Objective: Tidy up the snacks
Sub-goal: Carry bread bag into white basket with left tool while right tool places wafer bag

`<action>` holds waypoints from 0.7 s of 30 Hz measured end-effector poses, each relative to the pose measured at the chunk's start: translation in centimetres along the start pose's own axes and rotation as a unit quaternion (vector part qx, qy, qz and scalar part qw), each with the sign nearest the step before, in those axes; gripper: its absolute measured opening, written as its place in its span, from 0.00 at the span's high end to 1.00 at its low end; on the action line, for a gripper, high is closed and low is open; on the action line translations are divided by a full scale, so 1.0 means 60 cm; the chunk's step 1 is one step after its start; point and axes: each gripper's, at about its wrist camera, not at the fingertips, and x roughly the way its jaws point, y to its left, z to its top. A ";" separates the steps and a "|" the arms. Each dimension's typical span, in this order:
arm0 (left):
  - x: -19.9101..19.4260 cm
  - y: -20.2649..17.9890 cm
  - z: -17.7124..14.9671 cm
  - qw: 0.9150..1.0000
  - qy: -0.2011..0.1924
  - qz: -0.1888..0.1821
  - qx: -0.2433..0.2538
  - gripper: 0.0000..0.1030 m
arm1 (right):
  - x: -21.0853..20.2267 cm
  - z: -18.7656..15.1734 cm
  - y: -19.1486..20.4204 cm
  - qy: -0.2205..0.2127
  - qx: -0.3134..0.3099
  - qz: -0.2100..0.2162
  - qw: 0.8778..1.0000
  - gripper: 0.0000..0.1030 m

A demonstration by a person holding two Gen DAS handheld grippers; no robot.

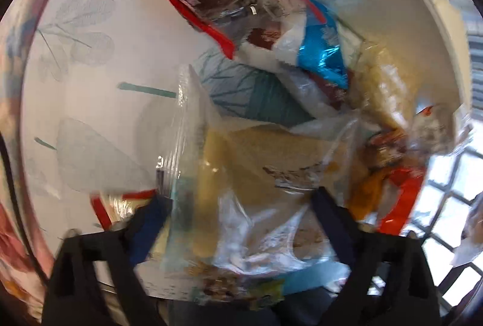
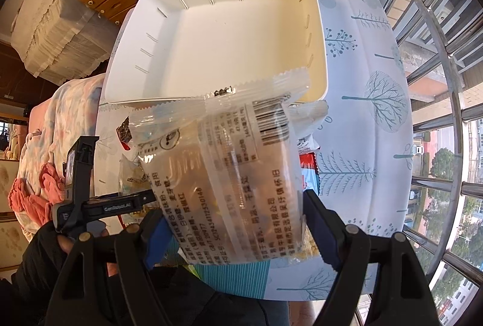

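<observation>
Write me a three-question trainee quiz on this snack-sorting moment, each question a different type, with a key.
1. True or false: the white bin already holds several packets.
2. Multiple choice: the right gripper is A) open over the bin, B) shut on a clear barcoded snack packet, C) resting on the tablecloth.
3. Fill in: the left gripper has a clear packet between its fingers, above a ____ of loose snacks.

Key: 1 false, it is empty; 2 B; 3 pile.
</observation>
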 end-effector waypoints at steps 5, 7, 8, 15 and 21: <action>-0.003 -0.005 0.000 1.000 -0.010 -0.010 -0.027 0.40 | -0.002 -0.001 0.000 -0.003 0.003 -0.001 1.000 0.22; -0.009 -0.001 -0.002 0.999 -0.009 -0.016 -0.037 0.48 | -0.004 0.000 0.000 -0.004 0.003 -0.001 1.000 0.22; -0.014 -0.001 -0.003 0.999 -0.009 -0.019 -0.041 0.53 | -0.004 0.000 0.000 -0.005 0.003 -0.001 1.000 0.22; -0.067 -0.018 -0.009 0.999 -0.012 -0.013 -0.042 0.64 | -0.017 0.003 0.010 -0.018 -0.004 -0.001 1.000 0.22; -0.110 -0.064 -0.015 1.000 -0.023 -0.001 -0.011 0.68 | -0.035 0.006 0.021 -0.033 -0.012 0.000 0.999 0.22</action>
